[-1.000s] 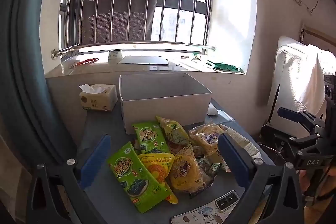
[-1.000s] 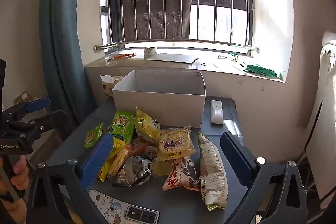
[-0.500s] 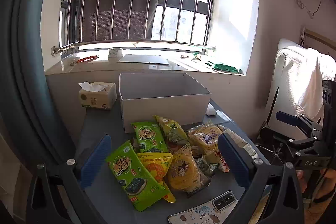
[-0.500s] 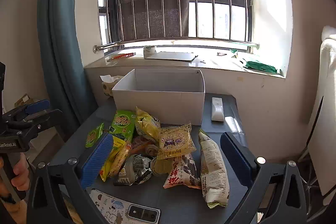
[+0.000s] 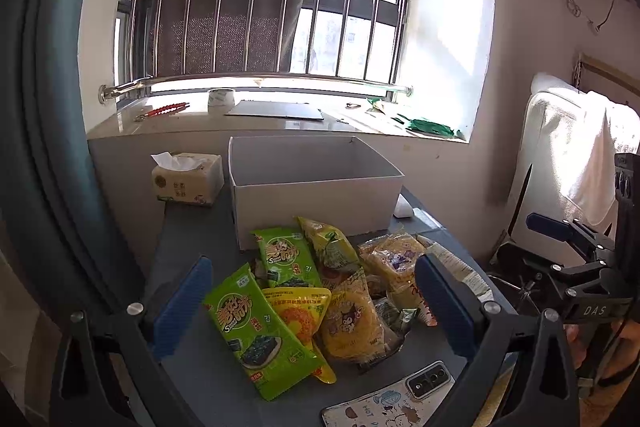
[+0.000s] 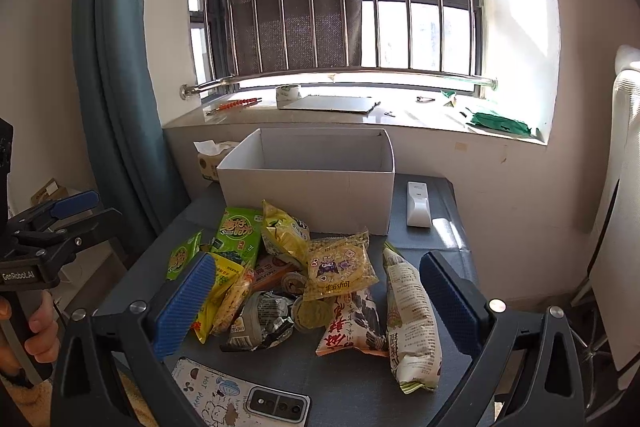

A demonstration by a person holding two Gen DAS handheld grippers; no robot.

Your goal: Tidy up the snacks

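The left gripper (image 5: 314,301) hangs with its jaws spread wide and nothing between them, the blue pads well apart above the near end of the snack heap. Beneath them a green seaweed packet (image 5: 262,333) lies flat, its long axis running from the far left toward the near right, with an orange-and-yellow pouch (image 5: 301,315) tucked against its right edge and a yellow cartoon-print bag (image 5: 352,323) just beside that. A second green packet (image 5: 286,259) lies farther back, its long axis pointing toward the white box (image 5: 316,191). The right gripper (image 6: 316,301) is likewise released, jaws wide, holding nothing, over the same heap. Between its pads sit a clear yellow noodle bag (image 6: 340,267) and a crumpled grey wrapper (image 6: 262,319); a long white-and-green bag (image 6: 410,319) lies near the right pad, lengthwise from the box toward the camera. All the snacks rest on the dark table (image 6: 352,383) in front of the open box, none inside that can be seen. A phone (image 6: 240,397) lies at the near edge, a white remote (image 6: 417,203) to the right of the box, and a tissue pack (image 5: 186,179) to its left.
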